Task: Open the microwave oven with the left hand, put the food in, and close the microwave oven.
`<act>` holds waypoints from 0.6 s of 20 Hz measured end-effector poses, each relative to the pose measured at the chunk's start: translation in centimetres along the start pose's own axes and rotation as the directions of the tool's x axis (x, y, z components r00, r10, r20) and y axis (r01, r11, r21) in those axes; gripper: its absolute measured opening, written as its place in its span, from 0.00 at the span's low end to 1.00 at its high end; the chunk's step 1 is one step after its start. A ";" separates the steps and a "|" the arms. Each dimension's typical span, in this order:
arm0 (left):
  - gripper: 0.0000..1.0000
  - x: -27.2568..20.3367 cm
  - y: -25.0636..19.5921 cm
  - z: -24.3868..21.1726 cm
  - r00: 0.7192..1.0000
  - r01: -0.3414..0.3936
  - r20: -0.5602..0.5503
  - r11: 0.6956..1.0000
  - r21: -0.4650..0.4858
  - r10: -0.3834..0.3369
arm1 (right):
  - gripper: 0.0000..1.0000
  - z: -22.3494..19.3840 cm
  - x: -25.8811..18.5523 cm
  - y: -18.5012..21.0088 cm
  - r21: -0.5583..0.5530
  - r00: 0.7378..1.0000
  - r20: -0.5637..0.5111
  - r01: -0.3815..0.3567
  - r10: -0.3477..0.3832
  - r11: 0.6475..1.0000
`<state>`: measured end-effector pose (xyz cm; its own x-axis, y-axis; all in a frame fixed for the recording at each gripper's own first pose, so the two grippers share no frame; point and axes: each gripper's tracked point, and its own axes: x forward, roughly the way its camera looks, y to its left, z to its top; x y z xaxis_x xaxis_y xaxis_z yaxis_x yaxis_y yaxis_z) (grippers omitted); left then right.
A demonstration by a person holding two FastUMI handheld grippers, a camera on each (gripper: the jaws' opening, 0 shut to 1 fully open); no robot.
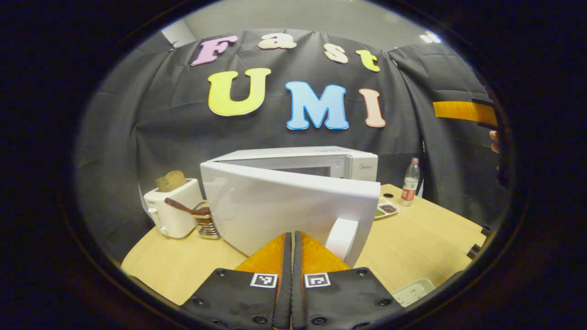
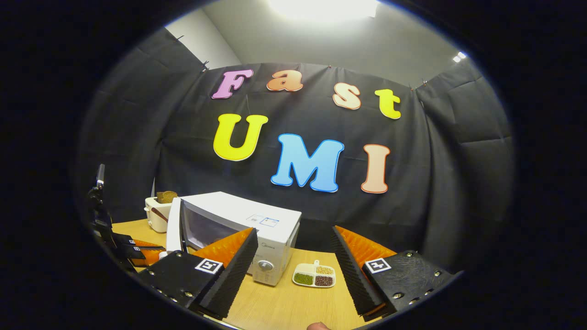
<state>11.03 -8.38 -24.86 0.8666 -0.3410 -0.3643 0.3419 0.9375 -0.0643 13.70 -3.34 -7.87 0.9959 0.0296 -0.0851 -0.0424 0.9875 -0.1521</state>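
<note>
In the left gripper view, the left gripper (image 1: pixel 291 238) sits nearest, its two fingers pressed together with nothing between them, right at the outer face of the microwave door (image 1: pixel 293 208). The door is swung partly open, its white handle (image 1: pixel 341 238) just right of the fingertips. Behind stands the white microwave oven (image 1: pixel 321 162) on a wooden table (image 1: pixel 422 238).

In the right gripper view, the right gripper (image 2: pixel 293 256) is spread wide and empty. Beyond it, a divided dish of food (image 2: pixel 315 275) rests on the table beside the microwave's control panel. A toaster (image 1: pixel 172 213) with bread stands farther left, a water bottle (image 1: pixel 410 182) far right.
</note>
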 end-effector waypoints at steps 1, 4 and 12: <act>0.03 0.8 -0.3 0.2 1.000 0.015 0.002 1.000 0.003 -0.015 | 0.97 -0.1 -0.4 -0.4 -0.004 1.000 -0.005 0.015 -0.015 1.000; 0.08 3.2 -1.2 1.1 0.999 0.048 0.013 0.999 0.014 -0.048 | 0.97 -0.4 -1.3 -1.5 -0.009 0.999 -0.021 0.050 -0.050 0.999; 0.08 9.5 -3.6 3.0 0.992 0.118 0.030 0.993 0.029 -0.119 | 0.97 -0.7 -2.7 -3.2 -0.033 0.993 -0.047 0.109 -0.110 0.994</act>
<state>19.17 -15.21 -25.28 0.8302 -0.4523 -0.3259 0.4526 0.8881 -0.0796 11.12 -6.72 -7.86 0.9898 -0.0864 -0.1136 0.0633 0.9792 -0.1930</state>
